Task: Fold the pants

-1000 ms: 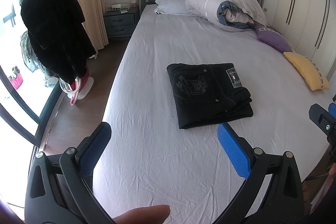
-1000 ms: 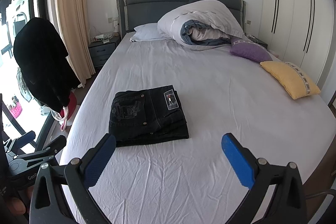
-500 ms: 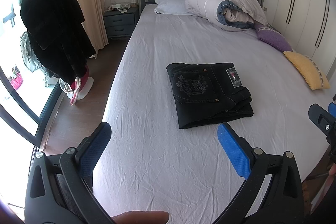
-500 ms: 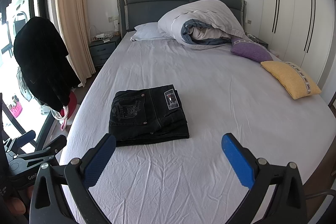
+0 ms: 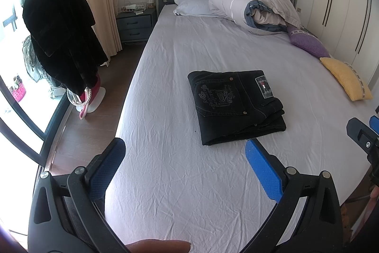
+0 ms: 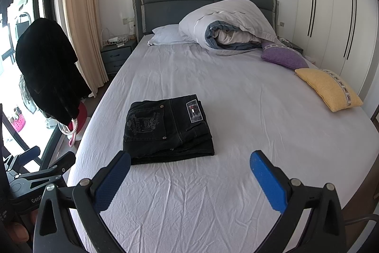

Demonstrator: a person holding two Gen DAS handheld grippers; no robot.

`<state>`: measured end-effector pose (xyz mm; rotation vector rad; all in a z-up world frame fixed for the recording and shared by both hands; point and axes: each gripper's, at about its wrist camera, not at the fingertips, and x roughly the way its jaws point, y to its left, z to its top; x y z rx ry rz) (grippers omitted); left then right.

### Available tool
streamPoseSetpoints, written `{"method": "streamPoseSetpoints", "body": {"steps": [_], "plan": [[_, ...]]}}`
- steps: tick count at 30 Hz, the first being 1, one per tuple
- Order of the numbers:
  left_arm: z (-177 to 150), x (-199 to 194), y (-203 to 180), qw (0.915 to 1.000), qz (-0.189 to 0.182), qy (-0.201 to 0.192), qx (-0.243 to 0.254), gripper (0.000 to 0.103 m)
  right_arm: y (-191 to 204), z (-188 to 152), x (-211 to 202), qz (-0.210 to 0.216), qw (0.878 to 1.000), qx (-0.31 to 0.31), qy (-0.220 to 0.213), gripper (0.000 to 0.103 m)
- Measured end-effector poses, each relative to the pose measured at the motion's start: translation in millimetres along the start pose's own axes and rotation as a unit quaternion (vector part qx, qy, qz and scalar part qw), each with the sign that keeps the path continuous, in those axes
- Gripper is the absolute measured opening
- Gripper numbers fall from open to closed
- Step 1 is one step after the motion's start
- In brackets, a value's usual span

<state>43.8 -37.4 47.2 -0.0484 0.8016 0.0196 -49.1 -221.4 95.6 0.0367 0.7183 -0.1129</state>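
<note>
Black pants (image 5: 236, 108) lie folded into a compact rectangle on the pale sheet of the bed (image 5: 189, 181), back pocket and label up; they also show in the right wrist view (image 6: 165, 129). My left gripper (image 5: 184, 153) is open and empty, held above the bed's near end, short of the pants. My right gripper (image 6: 189, 165) is open and empty, just in front of the pants' near edge. Part of the right gripper shows at the right edge of the left wrist view (image 5: 362, 134), and the left gripper shows at the left of the right wrist view (image 6: 40, 170).
A rolled duvet (image 6: 232, 25) and pillow (image 6: 165, 36) lie at the headboard. A purple cushion (image 6: 284, 56) and a yellow cushion (image 6: 329, 89) lie on the bed's right side. A black coat (image 5: 59, 34) hangs left of the bed, by a nightstand (image 5: 135, 25) and window.
Almost nothing: both grippers stay open and hold nearly still, and the folded pants have not moved.
</note>
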Motion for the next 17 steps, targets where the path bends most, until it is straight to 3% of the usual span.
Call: {"method": "streamPoseSetpoints", "body": {"steps": [17], "plan": [[-3.8, 11.7, 3.3, 1.0000, -0.003, 0.001, 0.006, 0.103, -1.3, 1.8, -0.9, 0.000, 1.000, 0.000, 0.001, 0.103]]}}
